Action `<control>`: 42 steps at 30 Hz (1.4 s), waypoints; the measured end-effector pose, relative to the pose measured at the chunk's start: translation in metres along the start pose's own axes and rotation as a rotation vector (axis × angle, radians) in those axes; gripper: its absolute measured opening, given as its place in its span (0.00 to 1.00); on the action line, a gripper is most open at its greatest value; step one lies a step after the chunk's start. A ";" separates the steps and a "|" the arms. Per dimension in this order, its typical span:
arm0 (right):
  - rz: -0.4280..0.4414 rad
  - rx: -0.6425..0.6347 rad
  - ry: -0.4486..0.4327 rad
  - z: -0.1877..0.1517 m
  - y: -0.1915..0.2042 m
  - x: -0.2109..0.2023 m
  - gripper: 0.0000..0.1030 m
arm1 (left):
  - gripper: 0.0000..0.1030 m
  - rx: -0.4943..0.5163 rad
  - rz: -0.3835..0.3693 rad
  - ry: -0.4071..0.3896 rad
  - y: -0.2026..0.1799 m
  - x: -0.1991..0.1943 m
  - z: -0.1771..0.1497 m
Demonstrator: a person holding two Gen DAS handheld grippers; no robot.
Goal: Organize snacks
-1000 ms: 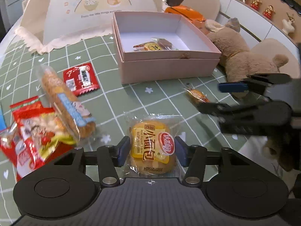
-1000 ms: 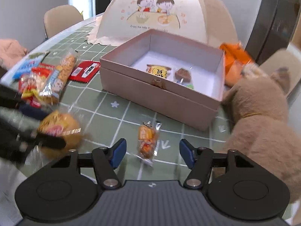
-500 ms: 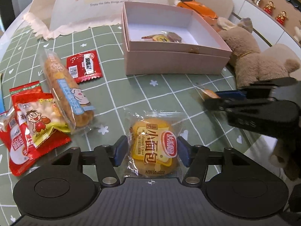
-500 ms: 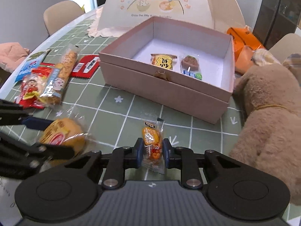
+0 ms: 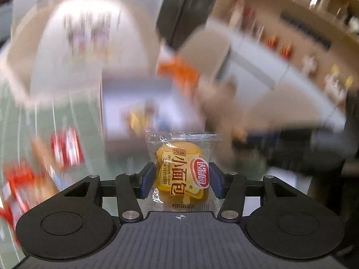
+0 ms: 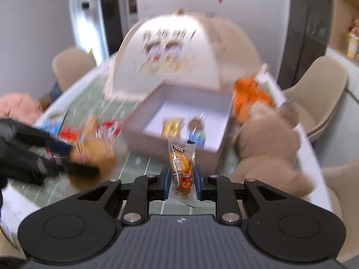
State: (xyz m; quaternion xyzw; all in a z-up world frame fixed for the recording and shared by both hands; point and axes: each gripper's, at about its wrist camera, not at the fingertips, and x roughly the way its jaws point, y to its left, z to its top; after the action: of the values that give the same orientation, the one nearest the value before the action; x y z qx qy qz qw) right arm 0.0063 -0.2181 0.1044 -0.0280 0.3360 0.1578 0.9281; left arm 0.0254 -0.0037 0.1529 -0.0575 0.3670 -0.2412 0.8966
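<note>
- Our left gripper (image 5: 182, 180) has the small round yellow bread in its clear plastic wrapper (image 5: 182, 172) between the blue pads. The jaws are closing on it at this moment, and they stand wide because the bread is wide.
- Our right gripper (image 6: 181, 180) has its fingers pressed close together and pinches the narrow orange snack sachet (image 6: 182, 167), which stands upright between the pads.
- Both snacks seem lifted from the green checked tablecloth (image 6: 139, 165). The open pale pink cardboard box (image 6: 179, 121) lies ahead of both grippers, beside the brown plush bear (image 6: 267, 139).
- We judge the step in hand is to carry both snacks to the box — so we should keep each grip steady and not squeeze the soft bread more than needed.
- The wrappers are smooth and may slip. It is better to move slowly, because the background is strongly blurred in both views.
- The two grippers are near each other; in the right view the left one (image 6: 74, 161) shows at the left side. We should bring them over the box one after the other, so that they do not knock.
- Two small packets (image 6: 184, 127) already lie on the box floor. We should open the fingers low over a free part of the floor, well inside the walls.
</note>
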 end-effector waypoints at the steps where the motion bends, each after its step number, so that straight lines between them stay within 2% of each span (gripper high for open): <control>1: -0.004 0.009 -0.020 0.004 -0.002 -0.004 0.21 | 0.55 -0.010 0.002 -0.066 0.000 -0.005 0.013; 3: -0.002 0.022 -0.046 0.009 -0.005 -0.008 0.21 | 0.55 -0.051 0.003 -0.196 0.006 -0.006 0.037; 4: -0.002 0.028 -0.048 0.011 -0.005 -0.007 0.21 | 0.55 -0.077 0.005 -0.234 0.010 0.000 0.047; 5: -0.001 0.032 -0.046 0.012 -0.005 -0.005 0.21 | 0.55 -0.118 -0.003 -0.249 0.019 0.012 0.057; 8: 0.004 0.024 -0.032 0.012 0.003 0.003 0.21 | 0.55 -0.269 -0.023 -0.196 0.046 0.058 0.071; 9: 0.001 0.015 -0.029 0.012 0.005 0.005 0.21 | 0.55 -0.289 -0.021 -0.206 0.051 0.065 0.072; 12: -0.012 0.010 -0.015 0.014 0.003 0.007 0.21 | 0.55 -0.266 0.016 -0.279 0.058 0.065 0.071; 15: -0.028 0.024 0.002 0.020 -0.004 0.016 0.21 | 0.55 -0.297 0.006 -0.313 0.072 0.055 0.066; 17: -0.045 0.015 -0.022 0.030 -0.007 0.023 0.21 | 0.55 -0.316 0.031 -0.321 0.083 0.043 0.057; 19: -0.052 0.014 -0.074 0.044 -0.009 0.033 0.21 | 0.55 -0.344 0.082 -0.309 0.100 0.036 0.045; 21: -0.065 0.015 -0.165 0.060 -0.011 0.053 0.23 | 0.55 -0.383 0.145 -0.288 0.118 0.029 0.032; 22: -0.090 0.004 -0.184 0.065 -0.011 0.066 0.33 | 0.55 -0.404 0.186 -0.282 0.130 0.026 0.025; 23: -0.120 -0.013 -0.171 0.070 -0.008 0.080 0.41 | 0.55 -0.419 0.222 -0.278 0.140 0.023 0.019; 25: -0.130 -0.034 -0.108 0.074 0.000 0.103 0.41 | 0.55 -0.448 0.284 -0.246 0.161 0.018 0.009; 29: -0.004 -0.038 -0.035 0.056 0.019 0.110 0.42 | 0.55 -0.465 0.336 -0.147 0.186 0.034 -0.002; 32: 0.013 -0.069 0.021 0.035 0.035 0.111 0.45 | 0.55 -0.401 0.373 -0.097 0.182 0.058 -0.005; 34: 0.037 -0.065 0.075 0.021 0.040 0.111 0.45 | 0.55 -0.348 0.439 -0.044 0.177 0.076 -0.006; 36: 0.051 -0.065 0.122 0.005 0.044 0.108 0.45 | 0.56 -0.311 0.504 -0.024 0.178 0.094 -0.005; 39: 0.047 -0.078 0.166 -0.013 0.049 0.106 0.45 | 0.58 -0.316 0.515 0.031 0.183 0.112 -0.006; 42: 0.037 -0.102 0.200 -0.030 0.054 0.103 0.45 | 0.58 -0.193 0.531 0.069 0.172 0.126 -0.007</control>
State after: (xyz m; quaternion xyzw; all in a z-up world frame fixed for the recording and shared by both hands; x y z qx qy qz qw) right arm 0.0457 -0.1431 0.0187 -0.0845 0.4188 0.1881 0.8844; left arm 0.1650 0.0877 0.0202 -0.0361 0.4208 0.0361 0.9057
